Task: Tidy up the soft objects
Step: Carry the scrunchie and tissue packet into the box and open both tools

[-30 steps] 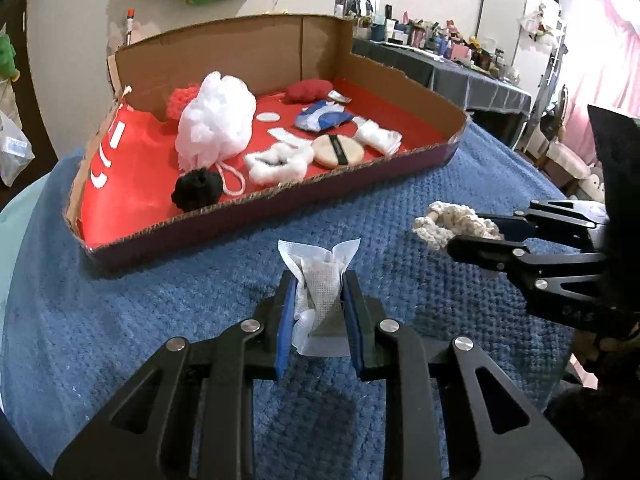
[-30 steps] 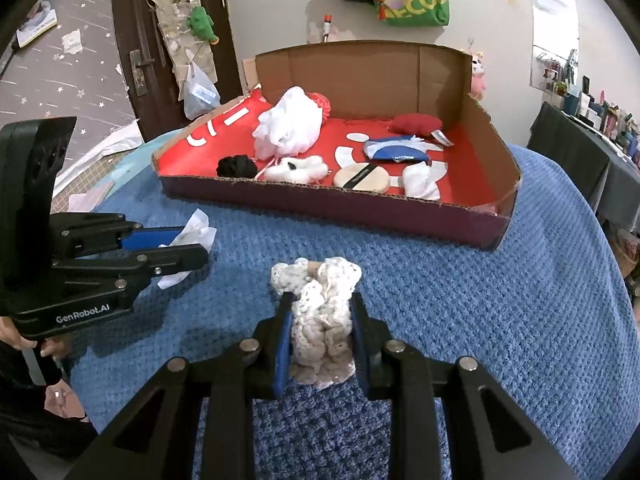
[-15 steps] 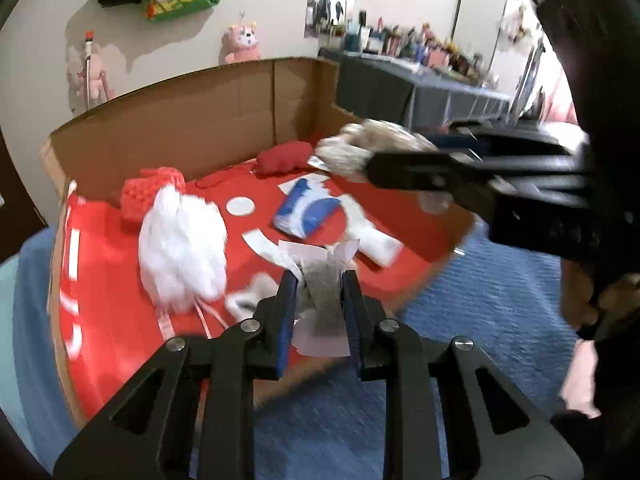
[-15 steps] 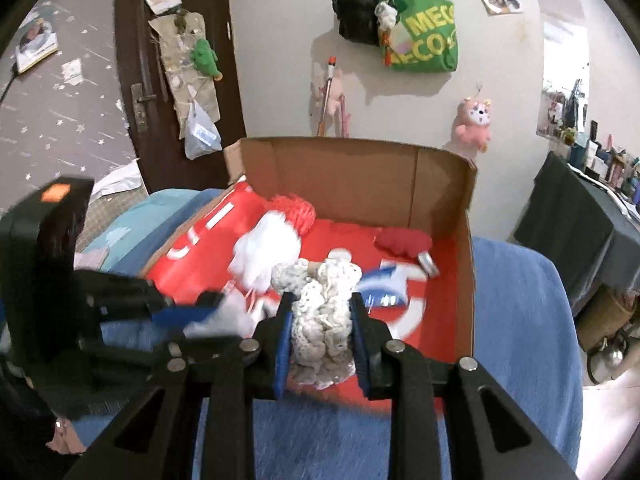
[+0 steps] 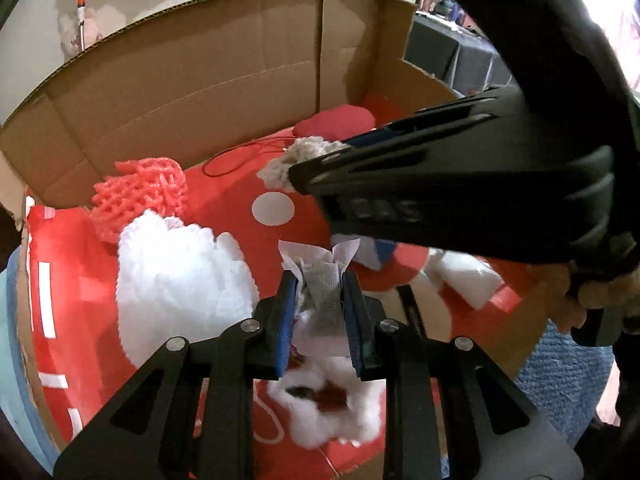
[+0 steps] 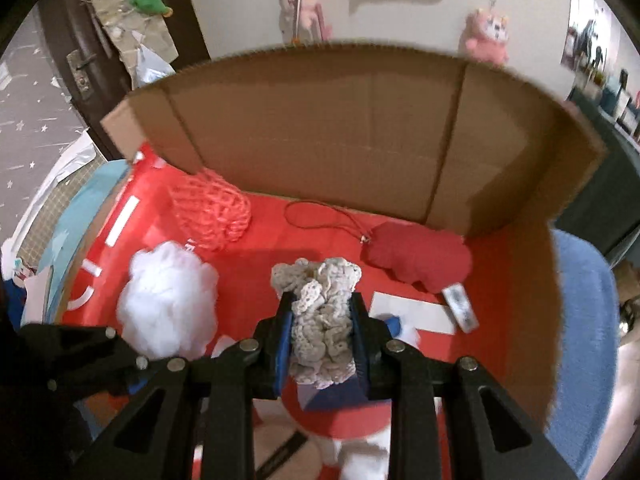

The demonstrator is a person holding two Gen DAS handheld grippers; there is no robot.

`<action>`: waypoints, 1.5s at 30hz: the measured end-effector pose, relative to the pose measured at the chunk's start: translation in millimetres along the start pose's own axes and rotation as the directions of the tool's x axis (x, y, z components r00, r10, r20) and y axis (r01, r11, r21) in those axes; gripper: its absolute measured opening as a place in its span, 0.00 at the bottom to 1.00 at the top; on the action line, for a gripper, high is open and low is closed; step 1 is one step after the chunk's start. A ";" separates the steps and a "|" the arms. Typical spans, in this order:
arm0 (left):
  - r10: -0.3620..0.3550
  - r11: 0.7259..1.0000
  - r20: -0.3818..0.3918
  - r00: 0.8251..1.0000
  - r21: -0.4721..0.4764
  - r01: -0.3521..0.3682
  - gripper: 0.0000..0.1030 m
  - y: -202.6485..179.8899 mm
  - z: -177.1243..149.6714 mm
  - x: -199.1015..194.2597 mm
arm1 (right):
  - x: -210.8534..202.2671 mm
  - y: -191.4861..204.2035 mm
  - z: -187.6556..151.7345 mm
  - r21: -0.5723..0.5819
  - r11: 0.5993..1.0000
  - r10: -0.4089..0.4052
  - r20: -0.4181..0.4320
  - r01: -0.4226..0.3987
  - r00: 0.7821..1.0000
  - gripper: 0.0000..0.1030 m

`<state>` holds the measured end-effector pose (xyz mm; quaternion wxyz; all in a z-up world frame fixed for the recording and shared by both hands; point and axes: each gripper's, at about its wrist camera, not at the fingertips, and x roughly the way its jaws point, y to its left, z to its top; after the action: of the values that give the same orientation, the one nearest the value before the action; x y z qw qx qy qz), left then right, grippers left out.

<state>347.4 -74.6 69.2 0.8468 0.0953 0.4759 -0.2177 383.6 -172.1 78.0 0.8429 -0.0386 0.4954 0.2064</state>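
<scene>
- Cream crocheted piece (image 6: 322, 312): it is clamped between the right gripper (image 6: 320, 320) tongs and hangs over the middle of the cardboard box (image 6: 360, 128), with the red floor below it.
- Gauze packet (image 5: 320, 288): it is pinched between the left gripper (image 5: 318, 304) tongs, above the box's near edge and over a white fluffy piece (image 5: 332, 412).
- Doing the step well, as I judge it: lower each item to a bare red patch before parting the tongs. The open floor lies between the white mesh pouf (image 6: 168, 300), the coral net sponge (image 6: 212, 208) by the back wall and the red cushion (image 6: 416, 258) towards the back right corner.
- The two grippers are close together, so release one at a time.
- Writing: raised characters on the right gripper's body are too blurred to read; the white marks on the box floor spell no legible word.
</scene>
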 end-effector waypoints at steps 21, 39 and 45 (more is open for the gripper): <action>0.016 0.999 -0.032 0.999 -0.047 -0.017 0.21 2.5 5.0 24.0 | 29.7 -4.0 13.2 0.064 0.997 0.046 -0.079 -0.041 0.996 0.28; 0.037 0.999 -0.031 0.999 -0.033 -0.038 0.22 -7.0 4.7 26.1 | 39.2 -23.1 14.6 0.086 0.995 0.060 -0.084 -0.053 0.995 0.38; 0.027 0.999 -0.030 0.999 -0.045 -0.028 0.24 -6.6 4.1 24.8 | 35.8 -25.1 15.1 0.088 0.995 0.061 -0.082 -0.054 0.995 0.44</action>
<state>358.8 -88.9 50.6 0.8447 0.0859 0.4915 -0.1937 420.8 -179.8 51.7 0.8156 0.0032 0.5401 0.2075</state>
